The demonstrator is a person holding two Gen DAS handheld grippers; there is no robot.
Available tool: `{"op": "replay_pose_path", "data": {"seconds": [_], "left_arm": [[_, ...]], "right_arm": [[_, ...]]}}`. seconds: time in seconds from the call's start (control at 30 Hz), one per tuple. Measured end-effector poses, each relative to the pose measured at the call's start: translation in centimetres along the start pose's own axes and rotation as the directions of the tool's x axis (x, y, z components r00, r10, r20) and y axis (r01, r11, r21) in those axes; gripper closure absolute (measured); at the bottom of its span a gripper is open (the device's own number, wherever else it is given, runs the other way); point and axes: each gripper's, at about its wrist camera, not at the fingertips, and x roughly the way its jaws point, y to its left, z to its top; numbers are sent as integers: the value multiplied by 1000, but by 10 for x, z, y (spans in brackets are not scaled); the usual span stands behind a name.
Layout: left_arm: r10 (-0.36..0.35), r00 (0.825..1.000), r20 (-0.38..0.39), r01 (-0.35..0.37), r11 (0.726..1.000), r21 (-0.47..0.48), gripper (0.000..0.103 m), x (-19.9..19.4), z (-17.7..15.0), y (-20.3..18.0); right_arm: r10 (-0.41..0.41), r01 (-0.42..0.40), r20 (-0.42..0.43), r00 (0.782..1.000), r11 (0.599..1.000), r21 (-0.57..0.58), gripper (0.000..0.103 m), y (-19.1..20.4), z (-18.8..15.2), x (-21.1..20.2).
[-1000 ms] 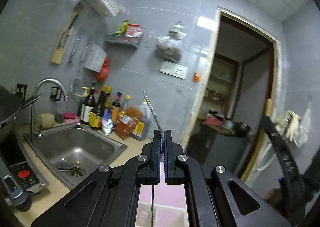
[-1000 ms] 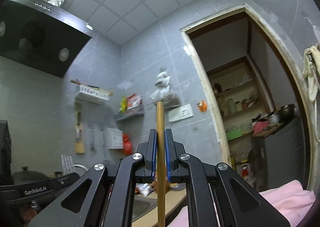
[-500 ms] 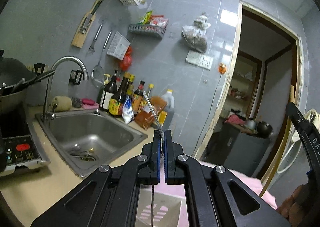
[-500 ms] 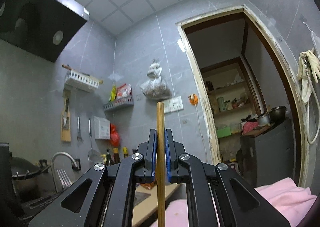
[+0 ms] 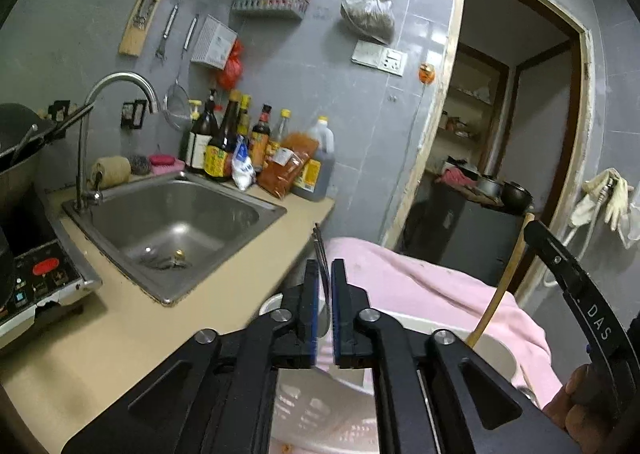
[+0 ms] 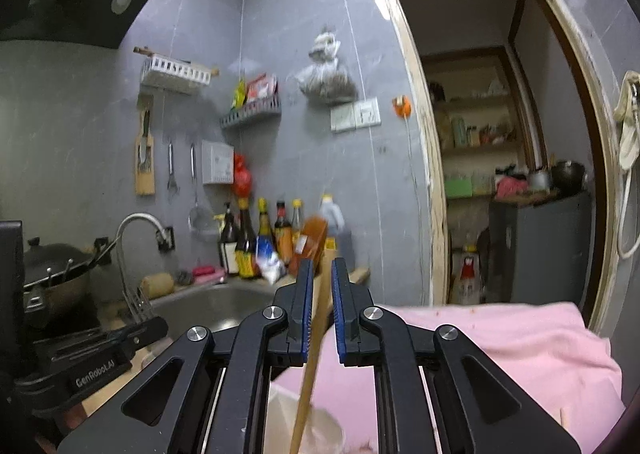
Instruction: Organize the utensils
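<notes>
both jaws have just been opening: left gripper [image 5: 325, 274] slack around a metal utensil [image 5: 320, 250], right gripper [image 6: 320, 278] around a wooden stick [image 6: 310, 366] (tilting), over the near white holder [image 5: 492, 350]; either may miss it.

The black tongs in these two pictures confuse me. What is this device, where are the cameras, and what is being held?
A person holds one pair of tongs in each hand, and a camera on each looks forward along it. One picture is from the left tongs, the other from the right tongs. Both have just been opening. A thin metal utensil leans loose in the left pair, a wooden stick in the right, above a white holder on a pink cloth. Beside it are a counter and a sink.
</notes>
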Motion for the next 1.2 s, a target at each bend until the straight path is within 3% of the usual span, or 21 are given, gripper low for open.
{"op": "replay_pose_path", "data": {"seconds": [0.03,0.1,0.17,0.27,0.43,0.5,0.63,0.7,0.93,1.2], "left_arm": [[-7,1000,-4,7,1000,1,93,-3,-1,0],[-17,1000,-2,17,1000,0,75,-8,-1,0],[-38,999,3,38,999,-12,62,-14,1,1],[-41,999,20,42,999,-13,58,-25,6,-2],[-34,996,84,32,999,29,40,-47,11,-17],[-44,993,113,38,998,50,28,-56,11,-27],[-69,985,158,51,992,113,22,-72,8,-47],[-82,983,163,59,988,141,12,-75,6,-55],[-156,978,137,123,967,224,11,-84,-6,-84],[-236,969,72,210,942,261,11,-94,-14,-106]], "right_arm": [[6,-6,-12,1000,1000,4,90,-1,0,-2],[13,-13,-22,1000,1000,15,73,-4,1,-9],[24,-24,-23,999,999,26,72,-7,4,-14],[25,-25,-21,999,999,30,65,-11,9,-22],[13,-13,-1,1000,999,40,47,-23,17,-41],[-3,2,6,1000,999,38,26,-29,21,-51],[-50,50,30,998,998,26,19,-42,25,-73],[-84,84,31,996,996,17,12,-52,27,-88],[-149,147,67,987,989,32,2,-85,41,-149],[-272,277,90,958,959,-56,0,-102,88,-235]]}}
